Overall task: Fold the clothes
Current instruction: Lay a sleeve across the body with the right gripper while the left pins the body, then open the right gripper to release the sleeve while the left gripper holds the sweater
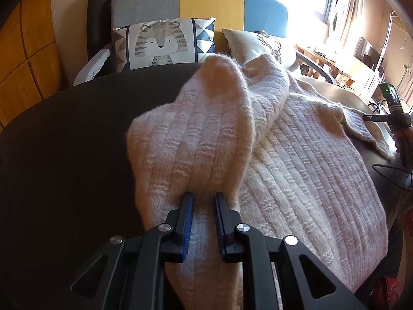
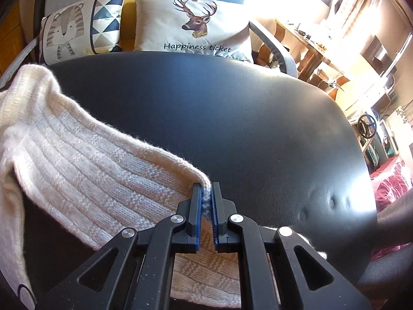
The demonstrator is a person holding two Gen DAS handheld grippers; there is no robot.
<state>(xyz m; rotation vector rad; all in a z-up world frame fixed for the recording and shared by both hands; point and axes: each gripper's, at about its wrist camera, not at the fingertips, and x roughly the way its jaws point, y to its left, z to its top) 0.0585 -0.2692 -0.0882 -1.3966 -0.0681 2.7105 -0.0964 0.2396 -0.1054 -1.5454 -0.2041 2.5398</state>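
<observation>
Two grippers we held were both clamped on the cream sweater [image 1: 309,155], a fuzzy ribbed knit sprawled on the smooth black table [image 1: 64,142]: our left gripper [image 1: 204,201] pinched a raised, bunched fold, our right gripper [image 2: 206,196] a thin edge. Behind lay a tiger cushion [image 1: 160,44] and a deer cushion [image 2: 196,25] reading "Happiness ticket"

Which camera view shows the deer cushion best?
The right wrist view: the deer cushion faces the camera, with its antlers and printed words clear. In the left wrist view the cream sweater hides most of it.
</observation>
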